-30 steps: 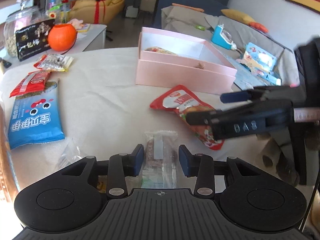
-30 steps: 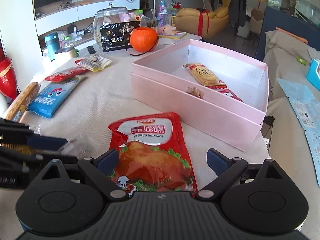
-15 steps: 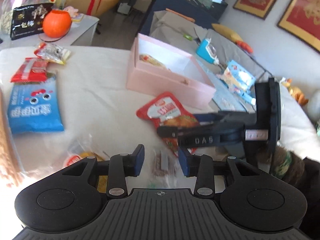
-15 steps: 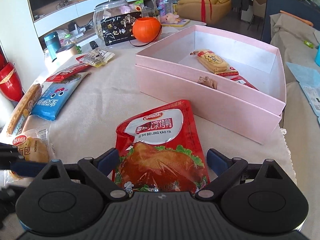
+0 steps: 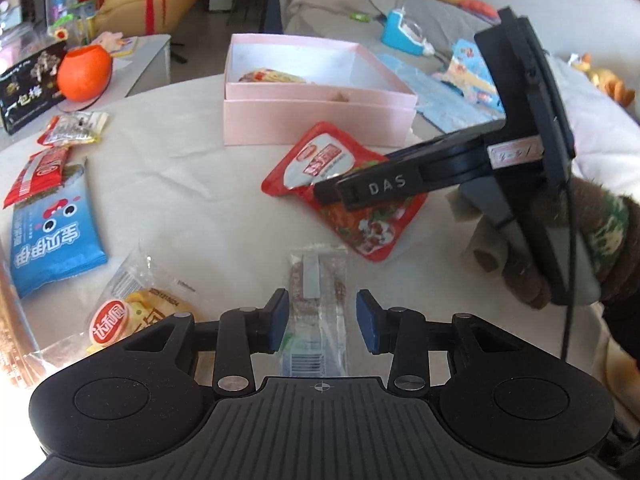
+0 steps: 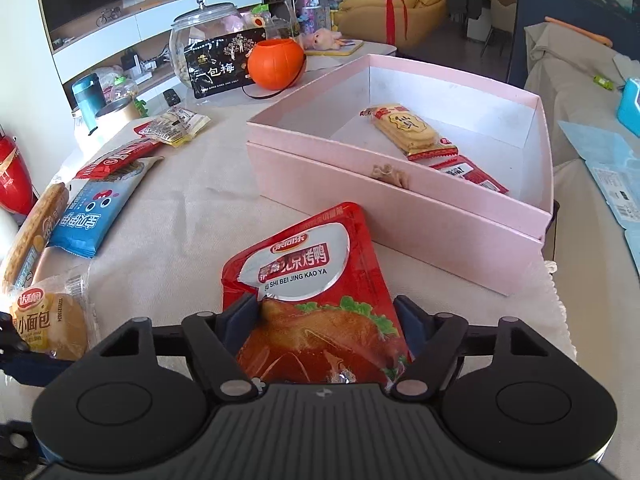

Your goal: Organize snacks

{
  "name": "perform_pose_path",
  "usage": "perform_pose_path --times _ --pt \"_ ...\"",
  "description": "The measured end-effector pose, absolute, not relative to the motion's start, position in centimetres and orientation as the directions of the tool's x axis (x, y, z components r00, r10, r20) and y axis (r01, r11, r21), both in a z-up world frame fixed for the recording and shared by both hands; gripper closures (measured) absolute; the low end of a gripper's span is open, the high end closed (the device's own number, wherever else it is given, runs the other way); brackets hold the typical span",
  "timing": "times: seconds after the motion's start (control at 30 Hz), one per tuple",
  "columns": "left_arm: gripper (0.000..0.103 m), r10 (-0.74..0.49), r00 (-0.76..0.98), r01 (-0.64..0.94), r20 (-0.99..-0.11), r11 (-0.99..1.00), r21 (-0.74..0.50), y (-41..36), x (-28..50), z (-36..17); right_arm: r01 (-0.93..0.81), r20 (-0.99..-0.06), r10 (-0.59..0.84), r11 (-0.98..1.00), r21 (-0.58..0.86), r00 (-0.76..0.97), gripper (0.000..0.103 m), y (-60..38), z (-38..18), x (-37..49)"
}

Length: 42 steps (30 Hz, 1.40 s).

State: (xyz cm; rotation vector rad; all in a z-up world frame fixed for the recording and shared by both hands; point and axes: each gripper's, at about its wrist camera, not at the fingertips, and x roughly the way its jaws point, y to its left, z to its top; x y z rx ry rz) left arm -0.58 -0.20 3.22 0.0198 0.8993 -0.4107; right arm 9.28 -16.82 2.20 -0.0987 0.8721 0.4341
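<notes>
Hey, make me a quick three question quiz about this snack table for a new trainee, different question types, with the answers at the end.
1. True or false: the pink box already holds snacks.
2. Multiple choice: the right gripper has its fingers on either side of which item? A) the blue packet B) the red roast duck pouch C) the orange pumpkin bucket
3. Fill in: the clear-wrapped snack bar lies between the fingers of the ___ gripper.

Key: 1 true; 2 B; 3 left
</notes>
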Motion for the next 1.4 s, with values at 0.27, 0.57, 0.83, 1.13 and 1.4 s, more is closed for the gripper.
perform_pose_path --times 0.27,0.57,0.83,1.13,1.4 --pt "0.060 -0.282 0.580 0.325 -0.764 0.940 -0.100 -1.0 1.1 2.0 -0.379 -0.771 0.325 0.918 0.118 0.547 0.029 -20.0 2.2 7.7" --pt "0.060 -0.271 0.639 0.255 -0.720 0.958 -0.134 1.1 2.6 1.6 -0.402 -0.752 0.302 0.914 0.053 0.586 0.016 -19.8 1.8 5.5" --pt "0.061 -0.283 0.628 0.241 -0.725 0.956 -0.165 2.5 4.4 1.5 -0.323 -0.725 0.294 0.941 0.104 0.623 0.012 -18.6 1.5 7.2" --pt "0.061 -0.281 0.621 0.251 -0.731 0.956 -0.154 2.4 4.2 1.5 -0.314 -0.739 0.304 0.940 0.131 0.602 0.004 -15.1 1.4 7.8" --pt "0.061 -0.282 0.624 0.252 -0.729 0.955 -0.154 2.5 3.8 1.5 -0.343 -0.751 0.254 0.938 0.038 0.610 0.016 -15.1 1.5 7.2"
